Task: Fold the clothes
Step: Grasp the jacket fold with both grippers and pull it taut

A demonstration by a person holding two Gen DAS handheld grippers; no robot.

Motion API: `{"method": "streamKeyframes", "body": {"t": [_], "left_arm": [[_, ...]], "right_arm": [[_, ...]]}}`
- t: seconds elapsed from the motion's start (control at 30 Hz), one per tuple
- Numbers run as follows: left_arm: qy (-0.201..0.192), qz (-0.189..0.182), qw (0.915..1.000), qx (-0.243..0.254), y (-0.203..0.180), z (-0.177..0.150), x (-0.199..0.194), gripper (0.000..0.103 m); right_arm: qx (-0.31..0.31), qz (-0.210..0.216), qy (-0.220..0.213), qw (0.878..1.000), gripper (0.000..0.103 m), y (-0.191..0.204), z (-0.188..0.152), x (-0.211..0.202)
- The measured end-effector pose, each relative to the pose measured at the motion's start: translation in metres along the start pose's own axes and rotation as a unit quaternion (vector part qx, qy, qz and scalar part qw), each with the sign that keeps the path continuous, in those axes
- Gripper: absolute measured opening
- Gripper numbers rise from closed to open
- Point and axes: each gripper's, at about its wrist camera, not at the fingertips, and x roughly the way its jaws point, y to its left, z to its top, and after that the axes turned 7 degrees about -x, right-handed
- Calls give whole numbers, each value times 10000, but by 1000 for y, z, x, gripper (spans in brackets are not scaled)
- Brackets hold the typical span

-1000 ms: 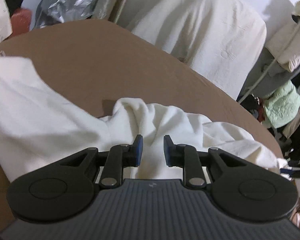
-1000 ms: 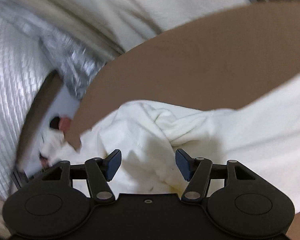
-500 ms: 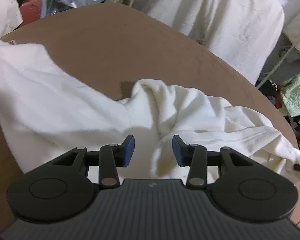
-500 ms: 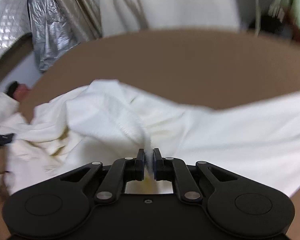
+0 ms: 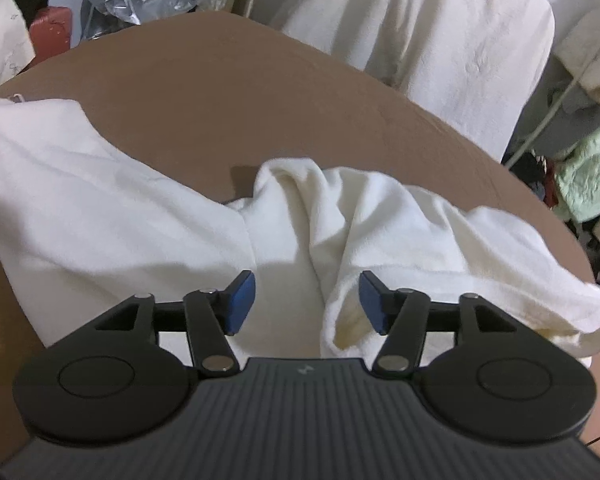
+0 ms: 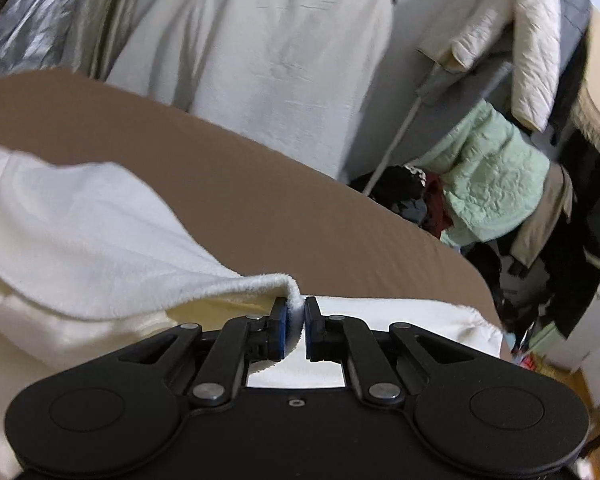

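Now left claw (image 5: pixel 307 302) opening over white garment (image 5: pixel 112 216), right claw (image 6: pixel 296 328) pinching its edge

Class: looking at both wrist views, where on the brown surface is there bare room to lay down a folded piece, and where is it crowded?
Free: the far band of the brown surface, between the white garment and the draped cream cover behind. Crowded: the near side, under bunched cloth, where the right tool pinches an edge.
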Motion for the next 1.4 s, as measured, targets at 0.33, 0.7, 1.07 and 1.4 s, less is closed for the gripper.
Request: {"method": "streamKeyframes", "body": {"t": [0.33,0.7,1.07,1.4], "left_arm": [[1222,-1097,9864,-26,-10,-11,32,42],[843,-32,9792,1844,-55,-55,6,43],[-1228,-140,9893,777,-27,7,-42,4],[463,804,9843,1499,-42,-36,8,37]], "right_arm": [[863,297,261,9955,9,-19,-10,31],[1081,565,233,9923,9,-16,-32,28],[2057,877,-1107,9684,8,-65,11,-14],[1329,98,290,9907,8,-43,-23,48]]}}
